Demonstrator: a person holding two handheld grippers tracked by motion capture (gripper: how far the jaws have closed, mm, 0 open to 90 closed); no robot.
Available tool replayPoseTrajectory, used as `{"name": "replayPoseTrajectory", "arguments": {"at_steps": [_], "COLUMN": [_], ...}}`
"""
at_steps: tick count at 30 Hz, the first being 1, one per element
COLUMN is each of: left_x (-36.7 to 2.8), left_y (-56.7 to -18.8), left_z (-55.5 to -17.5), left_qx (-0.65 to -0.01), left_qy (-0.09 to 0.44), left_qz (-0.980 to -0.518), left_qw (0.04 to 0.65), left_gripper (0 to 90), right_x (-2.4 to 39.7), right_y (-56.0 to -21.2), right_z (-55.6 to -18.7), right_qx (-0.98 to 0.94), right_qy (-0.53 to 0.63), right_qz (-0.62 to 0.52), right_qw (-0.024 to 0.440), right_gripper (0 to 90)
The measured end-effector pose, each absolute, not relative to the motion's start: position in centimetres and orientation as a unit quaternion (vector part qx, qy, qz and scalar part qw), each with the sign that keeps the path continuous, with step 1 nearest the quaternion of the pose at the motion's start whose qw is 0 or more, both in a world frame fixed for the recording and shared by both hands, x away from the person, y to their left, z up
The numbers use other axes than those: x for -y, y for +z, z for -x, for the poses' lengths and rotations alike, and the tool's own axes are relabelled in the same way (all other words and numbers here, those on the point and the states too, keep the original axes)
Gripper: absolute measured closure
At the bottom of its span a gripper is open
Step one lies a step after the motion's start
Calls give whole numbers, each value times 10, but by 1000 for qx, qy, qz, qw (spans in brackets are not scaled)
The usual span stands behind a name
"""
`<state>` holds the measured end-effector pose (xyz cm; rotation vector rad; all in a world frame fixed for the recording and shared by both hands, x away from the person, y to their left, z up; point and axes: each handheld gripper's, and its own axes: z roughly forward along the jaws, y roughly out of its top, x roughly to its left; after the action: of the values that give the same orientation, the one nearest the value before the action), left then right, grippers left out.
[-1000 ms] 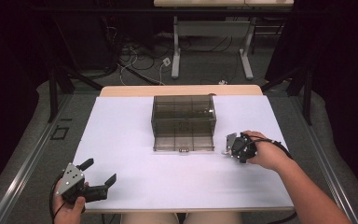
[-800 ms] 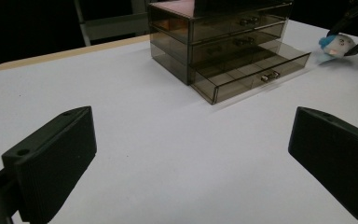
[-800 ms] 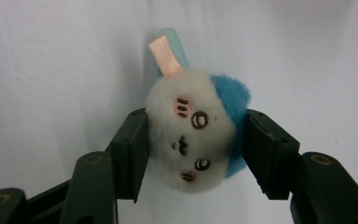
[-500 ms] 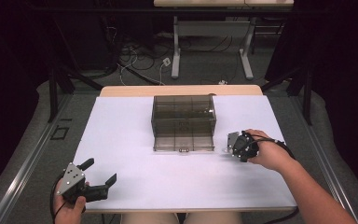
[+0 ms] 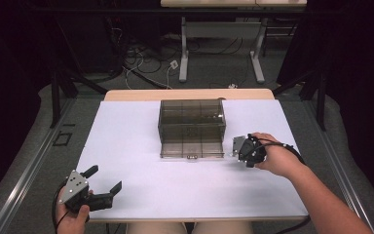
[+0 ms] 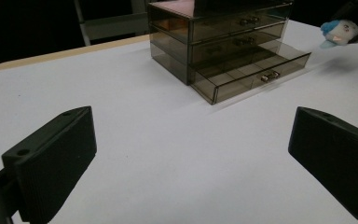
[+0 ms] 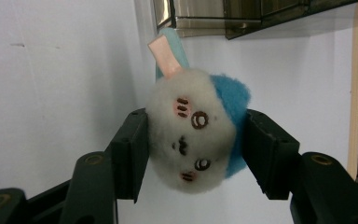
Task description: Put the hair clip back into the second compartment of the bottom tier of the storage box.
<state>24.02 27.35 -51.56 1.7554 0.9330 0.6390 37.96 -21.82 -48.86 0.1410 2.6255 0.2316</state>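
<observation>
While the left hand rests at the near left corner of the white counter, its gripper points toward the middle with fingers spread wide and nothing between them. Reaching in from the near right, the right forearm slants toward the centre, and the right hand holds the right gripper just beside the right end of the smoky drawer unit. Its fingers are closed on a plush toy, white with a blue back and an embroidered face. Seen in the right gripper view, the face looks toward the camera and is upside down, with a pink-and-blue tab pointing away toward the drawers. The toy is round, so no long axis can be told. The bottom drawer stands pulled out toward the person; the drawers above are shut.
</observation>
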Motion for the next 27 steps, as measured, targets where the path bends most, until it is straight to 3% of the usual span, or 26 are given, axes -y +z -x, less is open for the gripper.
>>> {"name": "replayPoseTrajectory", "arguments": {"at_steps": [27], "left_x": [-273], "left_y": [-516], "left_z": [-240], "left_qx": [-383], "left_qy": [268], "left_qz": [-728], "left_qw": [501], "left_gripper": [11], "right_x": [175], "right_y": [-474], "right_z": [-377], "right_qx": [-958], "right_qy": [117], "right_qz": [-35], "right_qw": [260], "right_gripper": [444]}}
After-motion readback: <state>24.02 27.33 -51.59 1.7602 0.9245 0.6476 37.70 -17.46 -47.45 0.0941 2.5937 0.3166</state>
